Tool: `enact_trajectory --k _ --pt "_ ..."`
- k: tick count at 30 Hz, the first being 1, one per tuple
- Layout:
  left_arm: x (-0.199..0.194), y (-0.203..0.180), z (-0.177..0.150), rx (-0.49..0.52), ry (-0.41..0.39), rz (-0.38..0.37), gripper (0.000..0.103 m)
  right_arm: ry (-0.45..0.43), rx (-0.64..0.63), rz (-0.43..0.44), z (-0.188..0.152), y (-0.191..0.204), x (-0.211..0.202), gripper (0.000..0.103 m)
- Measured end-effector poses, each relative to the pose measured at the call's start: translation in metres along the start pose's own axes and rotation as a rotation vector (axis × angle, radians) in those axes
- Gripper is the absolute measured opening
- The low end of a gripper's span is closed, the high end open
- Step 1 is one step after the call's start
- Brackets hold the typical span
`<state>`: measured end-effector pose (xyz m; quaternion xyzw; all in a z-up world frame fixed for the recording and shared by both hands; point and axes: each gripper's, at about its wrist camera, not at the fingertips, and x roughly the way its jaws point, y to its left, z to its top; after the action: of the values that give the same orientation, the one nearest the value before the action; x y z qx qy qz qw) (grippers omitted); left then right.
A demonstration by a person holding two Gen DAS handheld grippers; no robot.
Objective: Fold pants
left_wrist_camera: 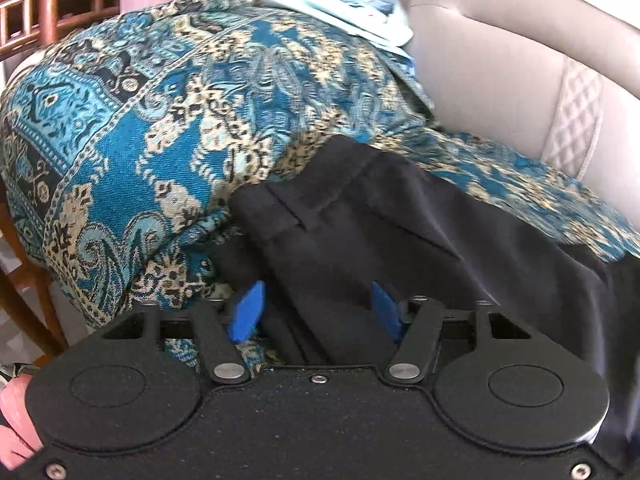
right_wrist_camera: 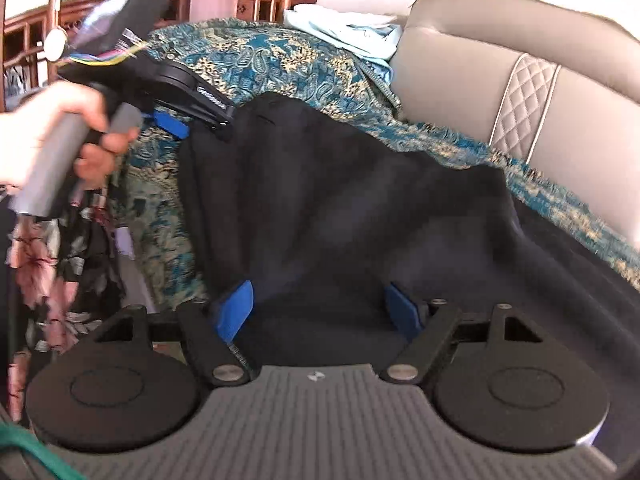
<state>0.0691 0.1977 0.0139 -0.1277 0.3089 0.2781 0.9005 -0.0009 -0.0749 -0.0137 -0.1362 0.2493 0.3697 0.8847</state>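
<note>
Both tongs point(left_wrist_camera: 316, 310) point(right_wrist_camera: 320, 308) tilted down over black pants point(right_wrist_camera: 340, 208), jaws apart, seemingly gripping nothing.

No readable text, labels, brands, numbers or signs in either view

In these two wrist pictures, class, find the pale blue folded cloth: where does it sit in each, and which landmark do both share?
Left wrist view: the pale blue folded cloth lies at top centre, on the patterned blue throw, beside the beige sofa back.
Right wrist view: it again sits at top centre, just left of the sofa back.
Shared landmark: the sofa's quilted diamond panel, at right in both.
</note>
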Motion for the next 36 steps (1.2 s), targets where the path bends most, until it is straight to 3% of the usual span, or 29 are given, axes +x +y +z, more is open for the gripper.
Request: enact_trajectory --k 1,2,8,12,16,18,20,24,26,30,36 --pt "0.002 0.0 0.001 -0.001 -0.009 0.027 0.018 -0.002 0.009 0.006 0.0 -0.001 -0.002 0.084" --pt "0.002 -0.001 0.0 0.005 -0.017 0.053 0.011 -0.004 0.021 0.008 0.0 -0.002 -0.005 0.084" --pt "-0.004 0.001 -0.007 0.057 -0.041 0.129 0.006 -0.035 0.153 -0.023 0.002 -0.031 -0.007 0.087" --pt "-0.002 0.0 -0.015 0.106 -0.007 0.16 0.006 -0.048 0.266 -0.097 0.006 -0.055 -0.004 0.087" --pt "-0.009 0.005 -0.016 0.085 0.003 0.137 0.007 -0.049 0.321 -0.211 0.007 -0.075 -0.002 0.087" --pt "-0.02 0.003 -0.014 0.071 -0.02 0.098 0.009 -0.019 0.264 -0.248 0.006 -0.074 0.002 0.088" --pt "-0.033 -0.004 -0.011 0.084 -0.063 0.056 0.009 0.017 0.172 -0.224 0.003 -0.062 0.008 0.09" --pt "-0.055 -0.036 -0.006 0.185 -0.129 -0.097 0.015 0.008 0.062 -0.016 0.002 -0.036 0.004 0.092" --pt "-0.061 -0.057 -0.005 0.239 -0.131 -0.21 0.017 -0.02 0.049 0.017 0.004 -0.034 -0.004 0.092" --pt "-0.064 -0.111 -0.004 0.345 -0.14 -0.369 0.017 -0.062 0.068 -0.138 0.008 -0.06 -0.022 0.092" --pt "-0.063 -0.192 -0.014 0.484 -0.086 -0.583 0.017 -0.034 0.446 -0.479 -0.008 -0.16 -0.058 0.086"
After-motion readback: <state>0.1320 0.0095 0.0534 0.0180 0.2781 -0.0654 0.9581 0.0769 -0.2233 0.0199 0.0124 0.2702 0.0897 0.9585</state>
